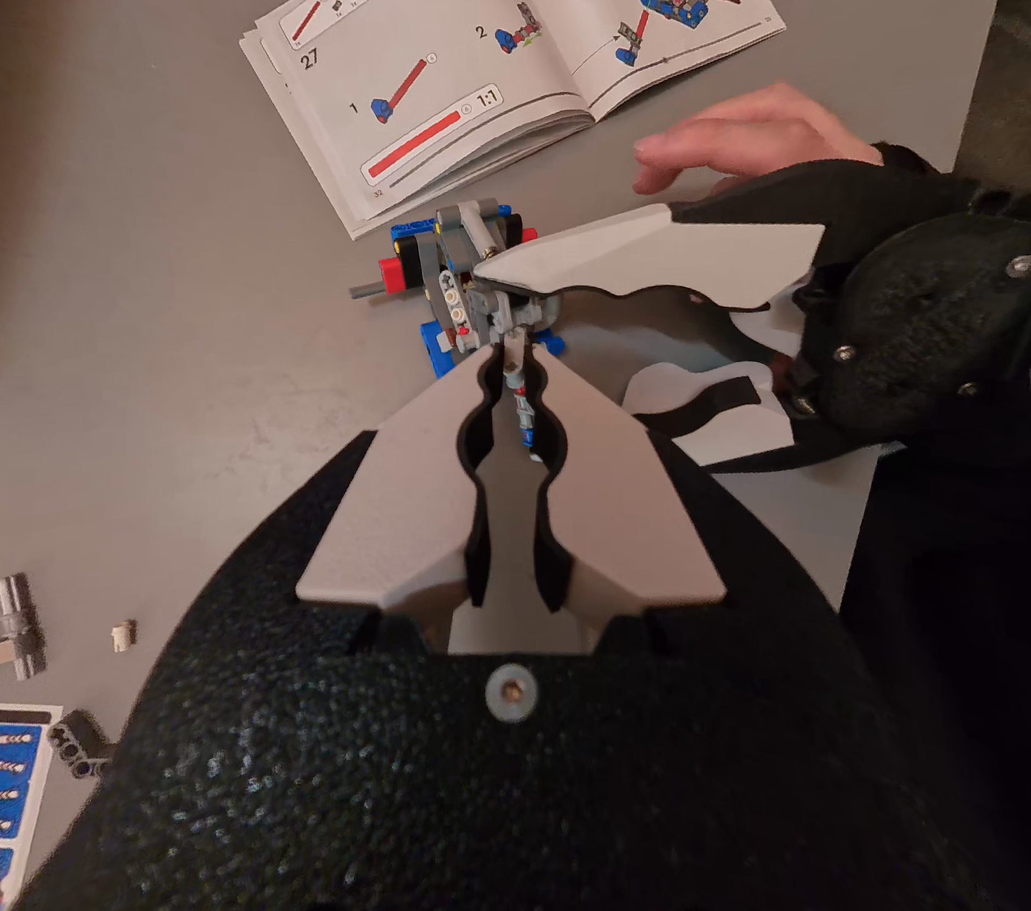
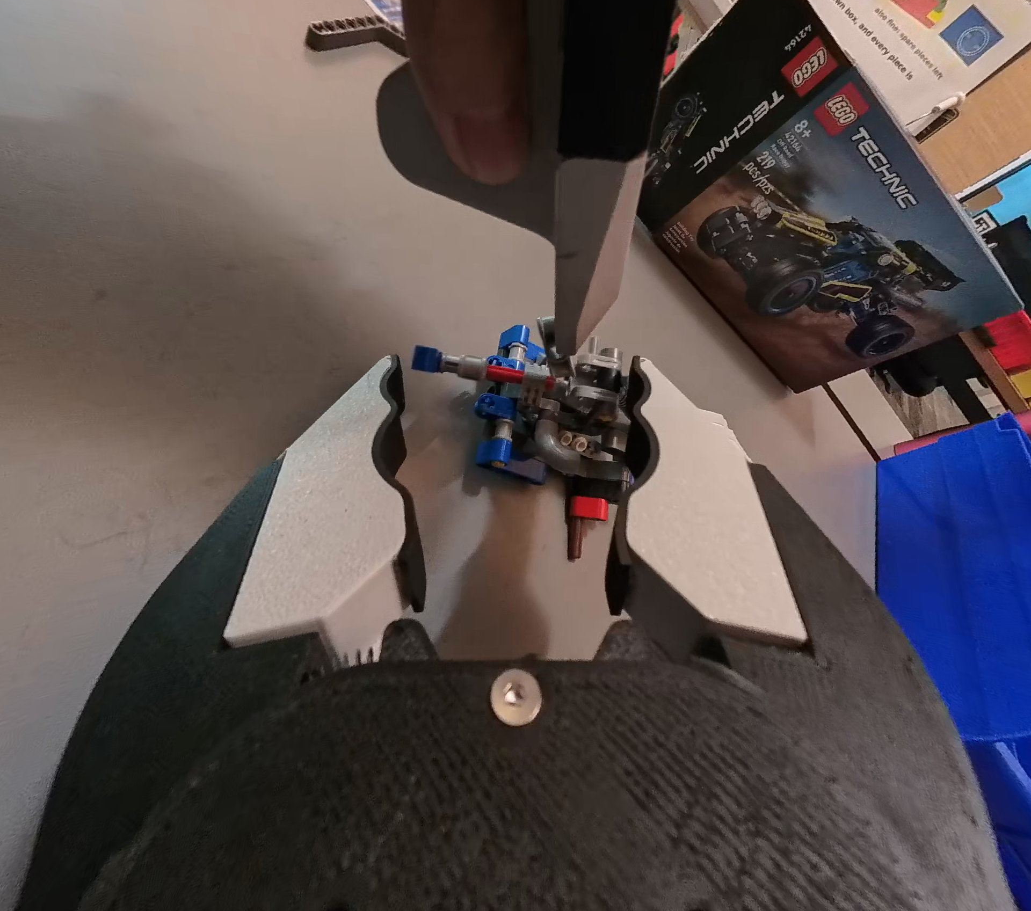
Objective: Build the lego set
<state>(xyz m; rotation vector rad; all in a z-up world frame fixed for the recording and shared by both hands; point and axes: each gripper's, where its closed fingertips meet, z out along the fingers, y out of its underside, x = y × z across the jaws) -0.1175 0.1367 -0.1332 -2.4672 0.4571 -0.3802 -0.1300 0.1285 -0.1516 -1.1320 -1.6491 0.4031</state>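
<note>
I see my left gripper (image 1: pixel 513 354) nearly closed, its tips pinching a thin grey lever (image 1: pixel 518 349) that sticks out of the brick model (image 1: pixel 463 282); from the right wrist camera the same tips come down from above onto the grey part at the model's top (image 2: pixel 563 354). My right gripper (image 2: pixel 516 382) stands wide, the model sitting between its fingers on the grey table (image 1: pixel 167 270); the right pad (image 2: pixel 636 416) lies against or just beside the model's grey side, the left pad (image 2: pixel 390 416) is clear of it, so nothing is clamped there. A blue-tipped rod with a red axle (image 2: pixel 502 371) pokes out leftward from the model; a red stub (image 2: pixel 588 508) points back toward me. An open booklet (image 1: pixel 446 47) lies beyond the model; a hand (image 1: pixel 753 137) hovers beside it. Loose pieces (image 1: pixel 78 750) and a sticker sheet (image 1: pixel 22 772) lie at lower left; a boxed set (image 2: pixel 809 215) and a blue bin (image 2: pixel 959 577) stand to the right.
</note>
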